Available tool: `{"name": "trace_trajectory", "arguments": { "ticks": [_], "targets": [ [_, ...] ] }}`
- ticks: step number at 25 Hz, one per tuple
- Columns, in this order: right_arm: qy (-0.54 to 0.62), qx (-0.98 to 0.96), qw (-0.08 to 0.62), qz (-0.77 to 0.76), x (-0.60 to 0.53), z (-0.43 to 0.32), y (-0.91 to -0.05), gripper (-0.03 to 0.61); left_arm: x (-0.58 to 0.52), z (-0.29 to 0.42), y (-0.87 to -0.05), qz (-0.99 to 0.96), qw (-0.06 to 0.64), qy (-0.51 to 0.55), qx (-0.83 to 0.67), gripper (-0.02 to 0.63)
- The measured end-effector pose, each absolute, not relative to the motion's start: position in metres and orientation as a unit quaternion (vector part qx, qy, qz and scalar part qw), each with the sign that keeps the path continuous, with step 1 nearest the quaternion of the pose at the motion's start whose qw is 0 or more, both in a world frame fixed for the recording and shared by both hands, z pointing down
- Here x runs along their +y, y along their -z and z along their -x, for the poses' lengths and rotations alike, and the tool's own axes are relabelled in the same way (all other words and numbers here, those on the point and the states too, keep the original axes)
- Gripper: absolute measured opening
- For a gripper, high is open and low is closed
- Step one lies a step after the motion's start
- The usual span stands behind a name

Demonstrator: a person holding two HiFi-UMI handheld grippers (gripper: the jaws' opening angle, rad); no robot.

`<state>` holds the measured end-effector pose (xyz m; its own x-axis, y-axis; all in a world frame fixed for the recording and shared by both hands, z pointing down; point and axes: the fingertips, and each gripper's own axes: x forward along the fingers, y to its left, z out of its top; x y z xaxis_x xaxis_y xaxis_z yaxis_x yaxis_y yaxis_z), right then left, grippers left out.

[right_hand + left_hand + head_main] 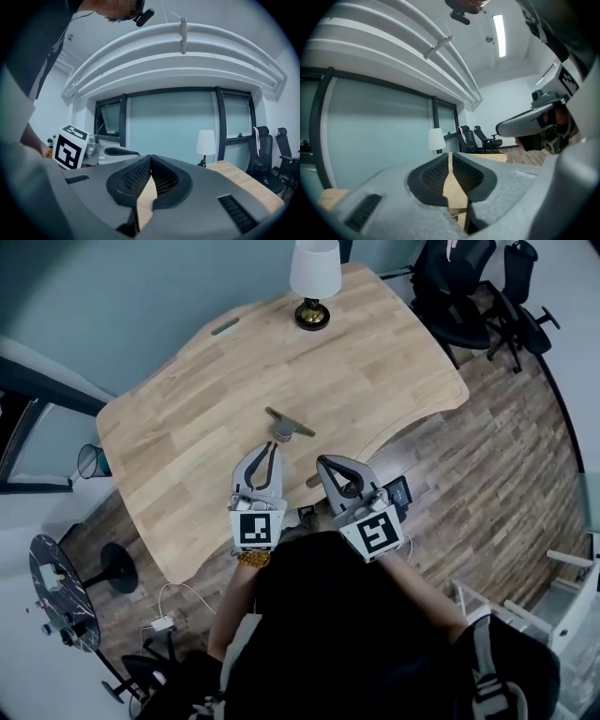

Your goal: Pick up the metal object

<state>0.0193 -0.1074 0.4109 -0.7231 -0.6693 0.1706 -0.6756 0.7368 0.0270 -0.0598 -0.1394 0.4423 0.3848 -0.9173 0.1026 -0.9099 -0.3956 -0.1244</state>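
Note:
A T-shaped metal object [289, 427] lies on the wooden table [225, 381], near its front edge. My left gripper [273, 446] hovers just short of it, jaws shut with nothing between them. In the left gripper view, a sliver of the metal object [456, 214] shows below the meeting pads [436, 176] of my left gripper [450, 155]. My right gripper [322, 463] is held beside the left one, over the table's edge, also shut and holding nothing. In the right gripper view, my right gripper [150, 159] points level across the table, and the metal object is not seen.
A white-shaded lamp [314, 282] stands at the far side of the table. Black office chairs [469, 287] stand on the wood floor to the right. A round side table [56, 592] and cables lie at the lower left.

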Motion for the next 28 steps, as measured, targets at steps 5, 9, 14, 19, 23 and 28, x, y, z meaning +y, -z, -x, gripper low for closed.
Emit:
{"name": "trace_trajectory", "arguments": {
  "ticks": [5,9,14,19,23,28],
  "targets": [
    [-0.032,-0.928,0.093,-0.361,-0.129,-0.007,-0.418,0.002,-0.168,0.068,-0.487,0.844,0.009,0.11,0.525,0.038],
    [-0.029,-0.928,0.087,-0.361,-0.142,-0.002,-0.421,0.002,-0.181,0.064,-0.543,0.854,-0.032,0.145,0.498,0.135],
    [-0.029,-0.928,0.087,-0.362,-0.148,-0.004,-0.424,0.002,-0.193,0.058,-0.612,0.853,-0.057,0.209,0.474,0.222],
    [-0.009,-0.939,0.095,-0.329,-0.147,0.013,-0.428,0.002,-0.203,0.065,-0.673,0.84,-0.097,0.268,0.461,0.285],
    [0.018,-0.947,0.101,-0.305,-0.143,0.024,-0.429,0.002,-0.203,0.064,-0.709,0.832,-0.128,0.297,0.451,0.29],
    [0.007,-0.945,0.096,-0.311,-0.151,0.026,-0.434,0.002,-0.202,0.067,-0.736,0.819,-0.165,0.311,0.453,0.293]
  ]
}}
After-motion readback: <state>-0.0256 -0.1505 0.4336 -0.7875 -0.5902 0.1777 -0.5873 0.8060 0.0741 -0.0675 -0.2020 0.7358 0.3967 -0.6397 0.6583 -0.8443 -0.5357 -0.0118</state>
